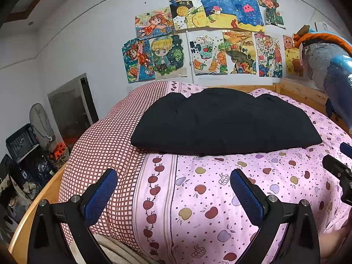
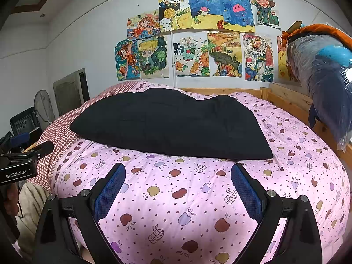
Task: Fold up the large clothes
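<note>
A black garment (image 1: 222,123) lies folded into a wide flat slab across the bed's far half, on the pink apple-print quilt (image 1: 209,198). In the right wrist view the same black garment (image 2: 171,123) shows its near edge just beyond the fingertips. My left gripper (image 1: 173,176) hovers open over the quilt, short of the garment's near edge, nothing between its blue pads. My right gripper (image 2: 178,171) is open too, empty, close to the garment's front right corner. Each gripper appears at the edge of the other's view: right gripper (image 1: 338,171), left gripper (image 2: 19,165).
A red checked cover (image 1: 105,145) lies on the bed's left side. The wooden bed frame (image 1: 303,94) runs behind and to the right. A plastic-wrapped bundle (image 1: 330,70) hangs at right. A fan, crates and clutter (image 1: 28,154) stand on the floor at left. Drawings cover the wall.
</note>
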`<state>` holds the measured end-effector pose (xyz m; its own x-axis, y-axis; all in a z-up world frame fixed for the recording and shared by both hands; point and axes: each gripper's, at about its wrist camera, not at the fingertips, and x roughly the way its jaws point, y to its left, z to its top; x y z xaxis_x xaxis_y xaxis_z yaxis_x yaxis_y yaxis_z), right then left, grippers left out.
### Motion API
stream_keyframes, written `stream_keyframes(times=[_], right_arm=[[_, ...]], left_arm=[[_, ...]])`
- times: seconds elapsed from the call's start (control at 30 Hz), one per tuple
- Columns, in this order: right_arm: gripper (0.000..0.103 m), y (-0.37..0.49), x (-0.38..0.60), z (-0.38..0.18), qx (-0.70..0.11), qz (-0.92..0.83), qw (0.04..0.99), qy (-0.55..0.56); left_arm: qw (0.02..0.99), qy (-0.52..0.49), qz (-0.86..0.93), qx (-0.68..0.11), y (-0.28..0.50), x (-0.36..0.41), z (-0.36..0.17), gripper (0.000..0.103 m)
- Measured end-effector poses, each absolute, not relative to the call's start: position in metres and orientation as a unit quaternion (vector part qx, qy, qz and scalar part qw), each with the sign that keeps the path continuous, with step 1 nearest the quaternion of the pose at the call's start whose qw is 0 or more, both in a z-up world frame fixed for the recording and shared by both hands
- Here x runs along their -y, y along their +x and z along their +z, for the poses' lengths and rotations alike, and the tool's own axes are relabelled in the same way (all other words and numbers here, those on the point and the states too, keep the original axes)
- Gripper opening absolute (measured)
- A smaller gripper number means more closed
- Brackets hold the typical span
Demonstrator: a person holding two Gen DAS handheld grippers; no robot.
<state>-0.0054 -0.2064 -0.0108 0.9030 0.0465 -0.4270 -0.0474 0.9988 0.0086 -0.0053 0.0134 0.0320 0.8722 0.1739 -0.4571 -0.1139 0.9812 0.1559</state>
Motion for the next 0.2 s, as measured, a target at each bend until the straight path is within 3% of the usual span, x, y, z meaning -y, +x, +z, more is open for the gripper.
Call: stream_keyframes(times=[0.2], right_arm=[[0.094,-0.0048,0.2077,-0.011,-0.22,0.025,0.975,0.0]], left_arm=[[0.965,0.063,0.075,-0.242,-0.0056,-0.0122,0.0317,0.103]])
